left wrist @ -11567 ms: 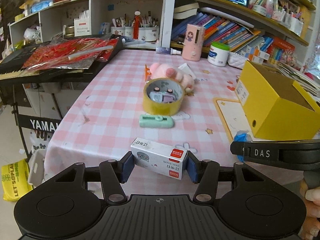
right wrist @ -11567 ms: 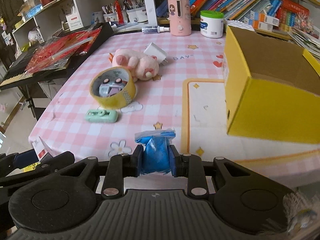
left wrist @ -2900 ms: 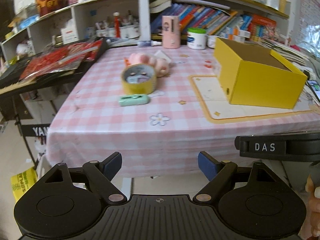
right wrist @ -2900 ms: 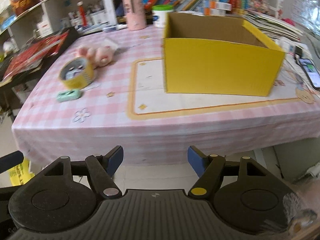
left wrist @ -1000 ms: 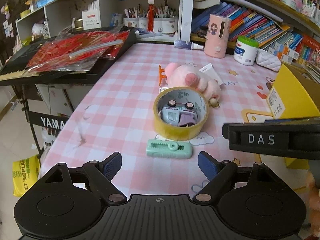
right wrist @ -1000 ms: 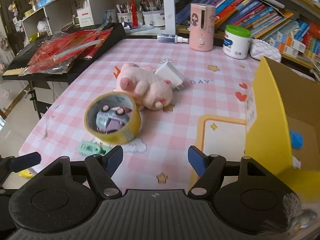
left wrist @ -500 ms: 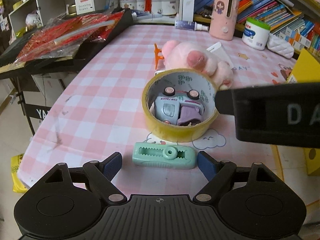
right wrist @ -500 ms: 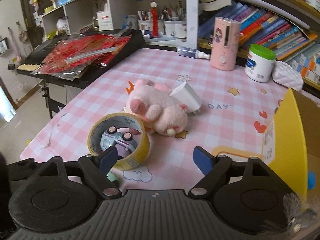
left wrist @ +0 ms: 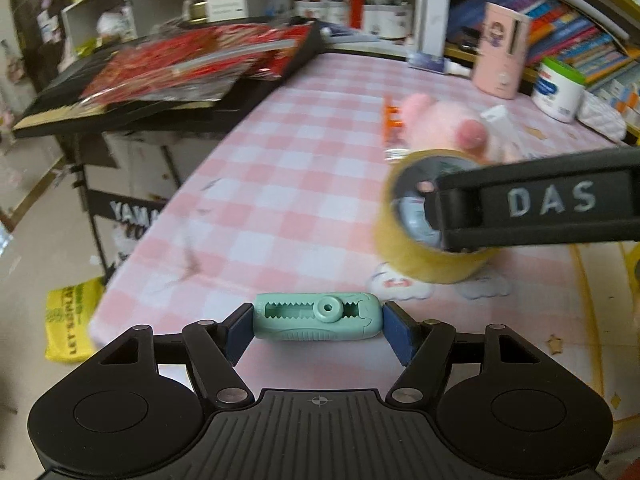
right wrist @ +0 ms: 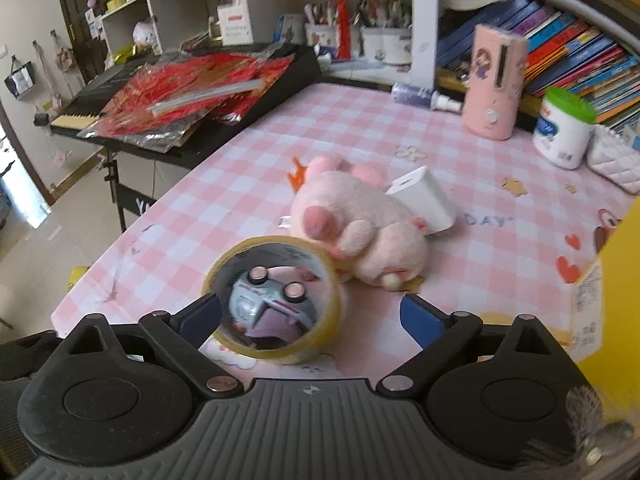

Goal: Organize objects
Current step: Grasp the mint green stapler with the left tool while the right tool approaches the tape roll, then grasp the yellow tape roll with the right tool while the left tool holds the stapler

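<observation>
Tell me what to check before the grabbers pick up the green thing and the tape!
1. Green corrector sits between the left gripper's fingers, which have just been closing: ok.
2. Pads pressing it firmly: cannot tell.
3. Right gripper, which has just been opening, is wide enough for the tape roll: ok.
4. Tape roll centred between the fingers: not ok, it sits toward the left finger.
5. Toy car lies loose inside the roll, may stay behind: not ok.
6. Pink plush clear of the roll: cannot tell.
</observation>
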`<move>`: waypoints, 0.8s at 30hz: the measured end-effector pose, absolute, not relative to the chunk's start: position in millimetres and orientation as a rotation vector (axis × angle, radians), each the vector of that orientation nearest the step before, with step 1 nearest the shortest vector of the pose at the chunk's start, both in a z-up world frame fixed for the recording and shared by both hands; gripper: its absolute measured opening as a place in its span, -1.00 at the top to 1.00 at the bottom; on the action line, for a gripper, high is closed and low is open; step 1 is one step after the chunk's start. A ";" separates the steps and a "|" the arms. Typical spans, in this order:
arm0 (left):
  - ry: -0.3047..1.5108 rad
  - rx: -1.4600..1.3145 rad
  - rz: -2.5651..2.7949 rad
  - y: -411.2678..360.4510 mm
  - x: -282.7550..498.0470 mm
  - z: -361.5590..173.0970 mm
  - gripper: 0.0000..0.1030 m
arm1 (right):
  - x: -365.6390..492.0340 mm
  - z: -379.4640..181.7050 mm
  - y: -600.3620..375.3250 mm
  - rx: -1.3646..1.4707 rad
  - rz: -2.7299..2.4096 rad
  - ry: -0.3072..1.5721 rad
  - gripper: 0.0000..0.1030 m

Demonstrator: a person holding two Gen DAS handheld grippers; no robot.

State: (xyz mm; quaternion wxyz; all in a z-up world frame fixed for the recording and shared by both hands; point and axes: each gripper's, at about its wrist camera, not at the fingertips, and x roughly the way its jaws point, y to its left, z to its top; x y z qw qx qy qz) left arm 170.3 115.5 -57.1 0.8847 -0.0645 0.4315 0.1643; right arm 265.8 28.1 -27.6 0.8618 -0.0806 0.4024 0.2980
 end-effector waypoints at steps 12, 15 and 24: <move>0.900 -0.151 0.404 132.3 155.9 -52.8 -0.33 | 264.6 -60.5 75.8 -0.412 0.661 0.828 -0.84; 0.891 -0.148 0.394 131.3 156.8 -50.8 -0.33 | 267.2 -57.8 70.3 -0.382 0.665 0.829 -0.75; 0.840 -0.129 0.310 117.2 157.3 -38.4 -0.33 | 251.4 -21.7 40.6 -0.258 0.667 0.749 -0.75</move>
